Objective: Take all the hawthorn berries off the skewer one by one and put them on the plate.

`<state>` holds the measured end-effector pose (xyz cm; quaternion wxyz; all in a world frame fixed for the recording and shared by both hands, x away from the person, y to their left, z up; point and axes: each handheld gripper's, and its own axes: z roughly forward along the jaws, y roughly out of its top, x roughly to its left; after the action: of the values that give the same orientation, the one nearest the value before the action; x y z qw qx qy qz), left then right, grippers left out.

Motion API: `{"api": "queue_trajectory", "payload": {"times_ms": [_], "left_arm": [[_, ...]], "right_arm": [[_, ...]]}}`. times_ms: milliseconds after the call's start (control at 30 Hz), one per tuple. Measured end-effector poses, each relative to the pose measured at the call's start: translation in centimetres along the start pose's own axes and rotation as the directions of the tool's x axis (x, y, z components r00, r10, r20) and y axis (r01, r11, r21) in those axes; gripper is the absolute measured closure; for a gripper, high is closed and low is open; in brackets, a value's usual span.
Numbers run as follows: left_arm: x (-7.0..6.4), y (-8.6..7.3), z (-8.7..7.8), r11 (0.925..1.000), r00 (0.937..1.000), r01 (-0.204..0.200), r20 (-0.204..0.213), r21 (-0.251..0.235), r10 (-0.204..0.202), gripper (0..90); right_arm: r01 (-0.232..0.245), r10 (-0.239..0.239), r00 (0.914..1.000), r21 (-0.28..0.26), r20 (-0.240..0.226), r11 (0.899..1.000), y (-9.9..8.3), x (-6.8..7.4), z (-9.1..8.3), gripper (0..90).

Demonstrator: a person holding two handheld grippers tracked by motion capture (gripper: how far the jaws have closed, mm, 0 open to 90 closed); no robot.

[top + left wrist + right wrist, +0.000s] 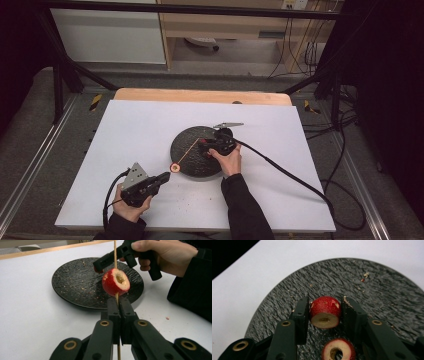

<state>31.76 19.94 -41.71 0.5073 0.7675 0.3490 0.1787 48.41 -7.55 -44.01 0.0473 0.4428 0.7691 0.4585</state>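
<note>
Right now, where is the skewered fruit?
In the left gripper view, the fruit sits on the skewer just above the left gripper, over the plate's near edge.

Even overhead light, soft shadows, dark room edges; close views slightly blurred.

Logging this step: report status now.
Left hand-held gripper shut on thin wooden skewer, one cored red fruit threaded. Right hand-held gripper around second cored red fruit on black round plate. Nothing obstructing.

Your sleeves [245, 205] are black, and each black gripper (brass-ringed pivots on the arms) trails a black cable [285, 170].
</note>
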Motion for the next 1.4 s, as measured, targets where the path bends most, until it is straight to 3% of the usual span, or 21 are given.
{"api": "queue_trajectory", "payload": {"times_ms": [300,433,533,733,933,1400], "left_arm": [[0.0,0.0,0.0,1.0,1.0,-0.001,0.0,0.003,0.001,88.3],[0.0,0.0,0.0,1.0,1.0,0.001,0.0,0.003,-0.001,88.3],[0.0,0.0,0.0,1.0,1.0,0.0,-0.002,0.004,0.0,88.3],[0.0,0.0,0.1,1.0,1.0,-0.002,-0.004,0.005,0.002,88.3],[0.0,0.0,0.2,1.0,1.0,-0.004,-0.007,0.007,0.004,88.3],[-0.2,-0.1,0.3,0.9999,0.9999,-0.011,-0.009,0.011,0.011,88.3]], "right_arm": [[0.02,-0.021,0.9997,0.022,0.015,1.0,-0.6,0.0,0.6,59.4],[0.029,-0.03,0.9994,0.013,0.019,0.999,-0.4,0.2,0.3,54.1],[0.044,-0.044,0.9988,-0.003,0.019,0.999,0.0,0.5,-0.6,47.7],[0.064,-0.065,0.9979,-0.049,-0.008,0.997,0.6,1.7,-2.9,25.7],[0.078,-0.08,0.996,-0.039,-0.039,0.996,0.4,3.2,-4.7,7.0],[0.069,-0.078,0.99,-0.076,-0.118,0.995,-1.6,6.1,-6.7,3.8]]}}
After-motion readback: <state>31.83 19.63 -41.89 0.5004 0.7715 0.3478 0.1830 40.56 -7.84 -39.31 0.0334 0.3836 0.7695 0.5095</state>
